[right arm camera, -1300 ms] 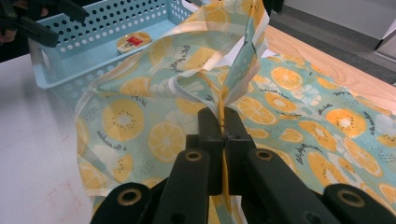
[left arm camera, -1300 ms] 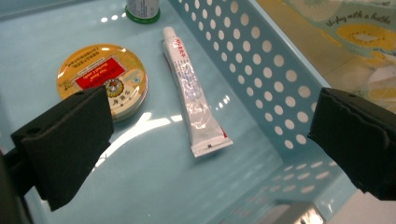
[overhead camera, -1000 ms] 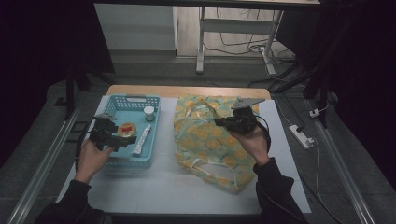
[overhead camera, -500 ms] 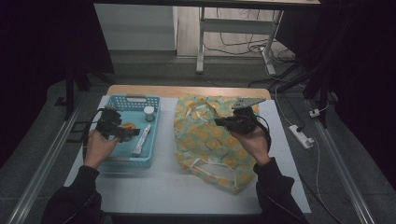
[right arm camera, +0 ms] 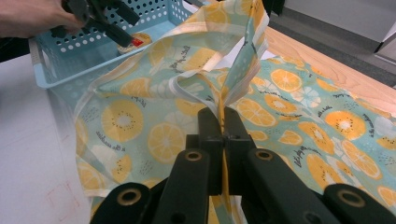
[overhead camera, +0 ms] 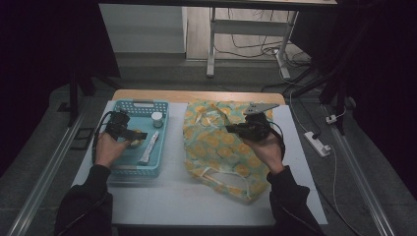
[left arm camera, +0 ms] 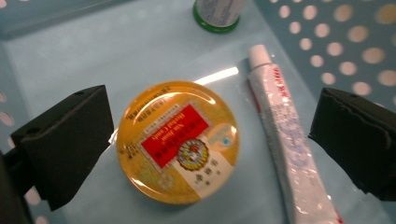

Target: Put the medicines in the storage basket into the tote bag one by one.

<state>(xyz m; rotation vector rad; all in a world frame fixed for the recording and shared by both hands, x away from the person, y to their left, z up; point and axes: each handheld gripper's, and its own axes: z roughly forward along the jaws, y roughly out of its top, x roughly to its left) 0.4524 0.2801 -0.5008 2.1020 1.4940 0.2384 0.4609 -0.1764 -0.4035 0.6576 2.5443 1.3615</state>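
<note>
Since a second ago the left tool point(overhead camera: 129, 133) has moved forward and right, from the near left part of the blue basket point(overhead camera: 114, 162) to over its middle; the right tool point(overhead camera: 242, 130) and the fruit-print cloth bag point(overhead camera: 216, 147) sit much as they did.

White counter point(overhead camera: 167, 191) with a wooden strip at the far edge, dark room around, grey floor, metal frame legs and cables beyond, a white power strip point(overhead camera: 317, 143) on the floor at right.

Left tool point(left arm camera: 212, 135): jaws wide open, holding nothing. The round yellow tin point(left arm camera: 178, 141) with the red label lies flat on the basket floor between them, just beside one jaw and clear of the other. A white tube point(left arm camera: 285, 135) lies between the tin and the other jaw, apart from both. A small white bottle point(left arm camera: 218, 13) with a green base stands farther in.

Right tool point(right arm camera: 223, 122): jaws closed on a fold of the bag's upper edge, lifting that edge above the counter. The rest of the bag lies spread on the counter right of the basket.
</note>
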